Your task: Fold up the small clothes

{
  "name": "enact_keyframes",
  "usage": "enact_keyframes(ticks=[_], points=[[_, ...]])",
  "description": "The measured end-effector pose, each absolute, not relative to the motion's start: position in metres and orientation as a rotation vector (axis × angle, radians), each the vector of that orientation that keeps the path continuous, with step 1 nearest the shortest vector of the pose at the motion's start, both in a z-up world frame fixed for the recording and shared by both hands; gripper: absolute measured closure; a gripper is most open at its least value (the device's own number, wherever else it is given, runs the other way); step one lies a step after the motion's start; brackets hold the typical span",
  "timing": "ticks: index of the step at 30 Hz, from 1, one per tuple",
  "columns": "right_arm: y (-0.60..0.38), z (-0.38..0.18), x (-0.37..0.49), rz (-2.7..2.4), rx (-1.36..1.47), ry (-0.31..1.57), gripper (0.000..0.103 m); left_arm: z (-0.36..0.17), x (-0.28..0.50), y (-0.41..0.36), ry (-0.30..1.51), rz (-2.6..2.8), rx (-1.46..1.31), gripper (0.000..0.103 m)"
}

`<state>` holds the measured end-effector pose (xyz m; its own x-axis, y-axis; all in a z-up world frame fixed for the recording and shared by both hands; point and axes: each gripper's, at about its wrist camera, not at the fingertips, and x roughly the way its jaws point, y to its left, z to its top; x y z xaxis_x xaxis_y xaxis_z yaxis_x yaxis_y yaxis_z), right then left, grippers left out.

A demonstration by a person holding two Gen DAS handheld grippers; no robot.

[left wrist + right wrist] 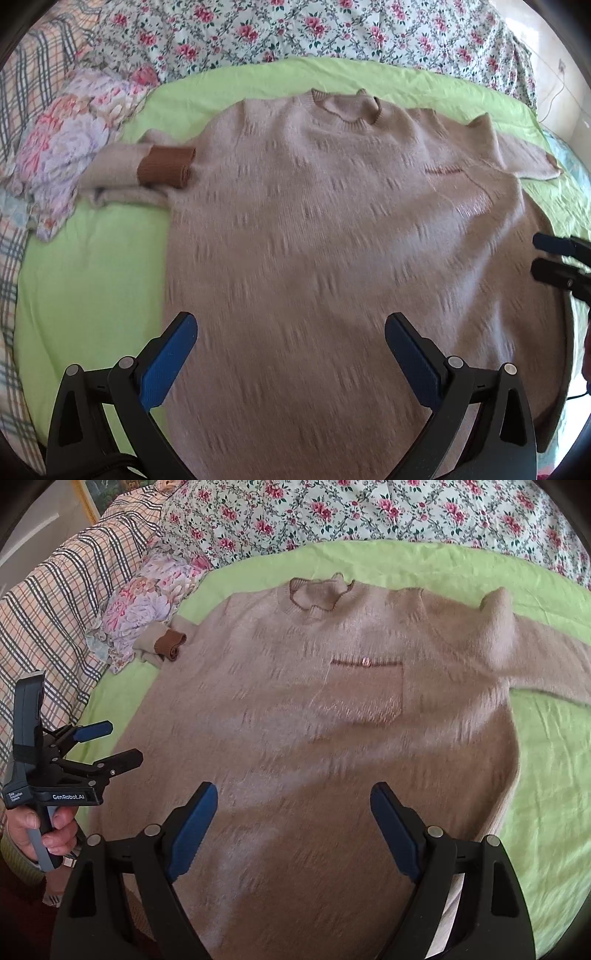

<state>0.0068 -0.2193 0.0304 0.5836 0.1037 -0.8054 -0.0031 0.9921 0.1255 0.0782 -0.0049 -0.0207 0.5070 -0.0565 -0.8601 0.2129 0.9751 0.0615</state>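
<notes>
- The bed (546, 760) fills both views, covered by a smooth lime-green sheet (92, 277) with light creases. A floral quilt (369, 513) with pink blossoms runs along the top of the frame, and a plaid blanket (55, 609) lies at the left.
- The sweater (295, 720), the garment to fold, lies face up and mostly flat across the middle of the green sheet, with the neck toward the top of the frame and the hem toward the bottom. It is a beige, fuzzy knit with a soft nap, and looks thick and limp.
- One sleeve (546, 664) stretches out to the right edge of the right wrist view. The other sleeve is bunched at the left, ending in a ribbed brown cuff (166, 168).
- A crumpled pastel floral cloth (62, 155) sits at the left, touching the bunched sleeve.
- The left gripper (291, 343) hovers over the lower left of the sweater with its jaws spread wide and nothing between them. A hand (40, 834) grips its handle at the lower left of the right wrist view.
- The right gripper (293, 812) hovers over the lower body of the sweater, jaws likewise wide apart and empty.
- A chest pocket (365, 690) with a brown trim line and a small coppery button (366, 661) sits right of centre.
- The ribbed collar (317, 594) is rumpled at the top.
- Judging the step: it is probably best to straighten the bunched sleeve first, then pinch the knit at its edges and fold each sleeve inward, taking a full bite because fuzzy fabric may slip.
</notes>
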Motion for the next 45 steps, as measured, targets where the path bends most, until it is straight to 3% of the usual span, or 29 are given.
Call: enact_keyframes(ticks=[11,24,26,27,28,29,30,31,37,45], points=[[-0.293,0.054,0.109,0.023,0.063,0.913,0.018,0.003,0.233,0.013,0.915,-0.271,0.203,0.001],[-0.373,0.026,0.252,-0.021,-0.040,1.003,0.018,-0.041,0.403,0.026,1.028,-0.441,0.123,0.001],[-0.376,0.012,0.262,0.000,-0.036,1.037,0.022,-0.054,0.410,0.027,1.073,-0.484,0.092,0.015],[-0.376,0.006,0.264,0.013,-0.031,1.052,0.037,-0.059,0.409,0.026,1.076,-0.492,0.103,0.019],[-0.377,0.000,0.265,0.011,-0.029,1.053,0.049,-0.061,0.406,0.025,1.070,-0.494,0.118,0.031],[-0.376,-0.002,0.264,-0.012,-0.045,1.052,0.076,-0.062,0.401,0.021,1.047,-0.494,0.159,0.051],[-0.377,0.000,0.261,-0.038,-0.044,1.044,0.092,-0.061,0.398,0.019,1.032,-0.499,0.171,0.064],[-0.380,0.004,0.259,-0.044,-0.031,1.035,0.096,-0.059,0.394,0.020,1.021,-0.507,0.167,0.094],[-0.395,0.052,0.246,-0.152,-0.006,0.877,0.097,-0.030,0.381,0.016,0.895,-0.388,0.224,0.094],[-0.403,0.010,0.260,-0.247,-0.034,0.945,0.096,-0.056,0.394,0.023,0.909,-0.250,0.218,0.092]])
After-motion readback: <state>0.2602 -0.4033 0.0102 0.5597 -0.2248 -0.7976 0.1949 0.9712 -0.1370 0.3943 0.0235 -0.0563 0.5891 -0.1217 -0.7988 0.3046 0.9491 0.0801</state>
